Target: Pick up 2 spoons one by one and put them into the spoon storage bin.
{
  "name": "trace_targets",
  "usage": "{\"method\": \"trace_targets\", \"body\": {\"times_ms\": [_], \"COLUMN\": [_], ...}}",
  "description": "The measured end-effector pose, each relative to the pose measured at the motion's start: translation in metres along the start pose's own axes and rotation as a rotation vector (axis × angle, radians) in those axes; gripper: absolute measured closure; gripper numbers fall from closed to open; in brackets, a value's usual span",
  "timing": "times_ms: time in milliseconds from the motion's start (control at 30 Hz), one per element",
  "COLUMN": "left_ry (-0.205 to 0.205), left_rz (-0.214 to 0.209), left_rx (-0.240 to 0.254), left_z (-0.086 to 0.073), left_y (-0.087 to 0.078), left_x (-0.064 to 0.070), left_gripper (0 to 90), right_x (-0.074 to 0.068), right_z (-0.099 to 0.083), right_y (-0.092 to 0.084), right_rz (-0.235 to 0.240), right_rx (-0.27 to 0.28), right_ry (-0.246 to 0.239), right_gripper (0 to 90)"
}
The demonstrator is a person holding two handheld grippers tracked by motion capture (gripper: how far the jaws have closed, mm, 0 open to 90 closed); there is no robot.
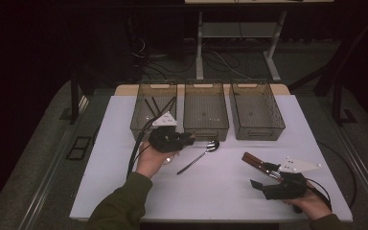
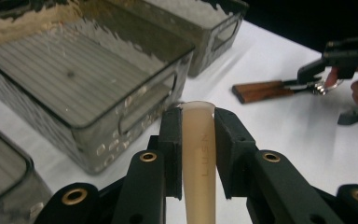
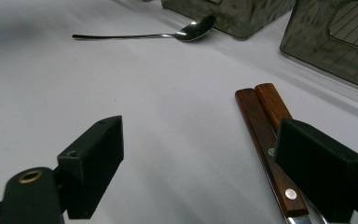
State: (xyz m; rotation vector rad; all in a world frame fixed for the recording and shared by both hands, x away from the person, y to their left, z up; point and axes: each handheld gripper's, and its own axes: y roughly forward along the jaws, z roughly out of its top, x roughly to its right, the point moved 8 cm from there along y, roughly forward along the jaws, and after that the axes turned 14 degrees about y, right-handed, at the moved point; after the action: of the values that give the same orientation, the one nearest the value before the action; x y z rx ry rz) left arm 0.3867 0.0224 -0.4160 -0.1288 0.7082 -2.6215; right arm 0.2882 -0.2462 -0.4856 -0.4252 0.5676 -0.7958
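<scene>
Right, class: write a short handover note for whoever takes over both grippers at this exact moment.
Left gripper: shut on a pale beige handle, held near the front of the middle bin.
Right gripper: open, low over the white table, beside two wooden-handled utensils, not gripping them.
Spoon: loose on the table before the bins.
Done: left bin holds a few dark sticks.
Left, probably: drop the beige piece into a bin, then sort the spoon and the wooden-handled pair.
</scene>
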Motion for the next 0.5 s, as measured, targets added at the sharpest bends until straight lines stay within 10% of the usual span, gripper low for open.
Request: {"method": "trace_targets", "body": {"times_ms": [500], "left_ry": [0.019], "left_rz": [0.012], "left_rx": [0.054], "left_z": [0.045], "left_y": [0.016], "left_x": [-0.018], "left_gripper": [73.5], "right_x": [0.001], "right_z": [0.001], "right_y": [0.0], "right_rz": [-0.002], "right_rx": [0.009], "right_ry": [-0.003], "right_gripper": [15.5]}}
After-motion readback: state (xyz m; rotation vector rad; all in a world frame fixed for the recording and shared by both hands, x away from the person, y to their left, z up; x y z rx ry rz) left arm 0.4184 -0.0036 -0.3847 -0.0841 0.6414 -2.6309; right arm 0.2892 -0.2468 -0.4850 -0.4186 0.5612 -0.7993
